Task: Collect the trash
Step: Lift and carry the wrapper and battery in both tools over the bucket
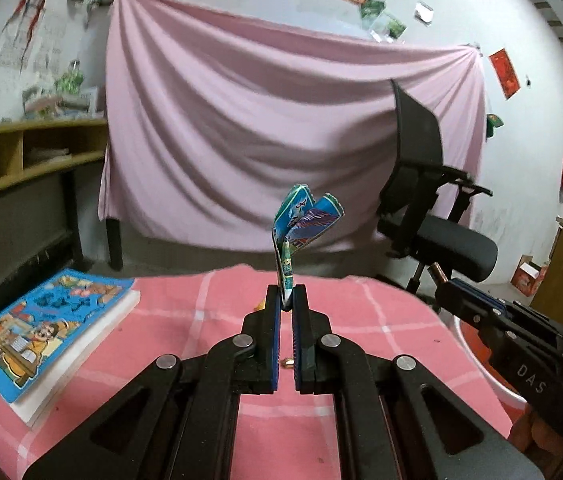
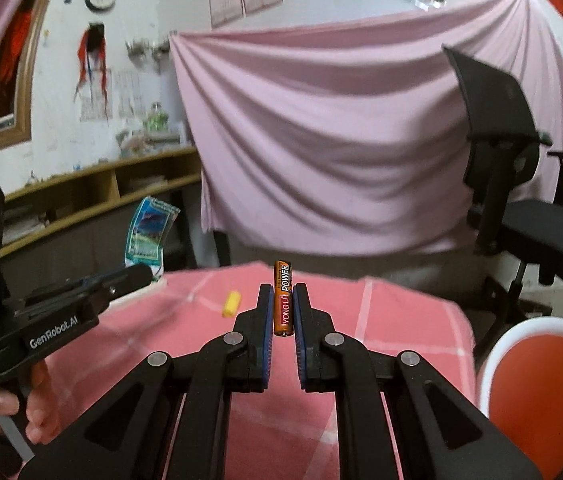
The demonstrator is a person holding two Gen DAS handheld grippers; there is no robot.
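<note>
My left gripper (image 1: 287, 295) is shut on a crumpled blue-green snack wrapper (image 1: 301, 224) and holds it upright above the pink checked table (image 1: 361, 320). The wrapper also shows in the right wrist view (image 2: 149, 232), at the left gripper's tip. My right gripper (image 2: 283, 294) is shut on an orange and black battery (image 2: 283, 300), held upright above the table. The right gripper's tip with the battery end shows in the left wrist view (image 1: 437, 270). A small yellow piece (image 2: 230, 303) lies on the table left of the battery.
A red bin with a white rim (image 2: 541, 392) stands at the table's right side, also in the left wrist view (image 1: 477, 364). A blue cartoon book (image 1: 49, 328) lies at the table's left. A black office chair (image 2: 521, 200) and pink sheet (image 2: 321, 140) stand behind.
</note>
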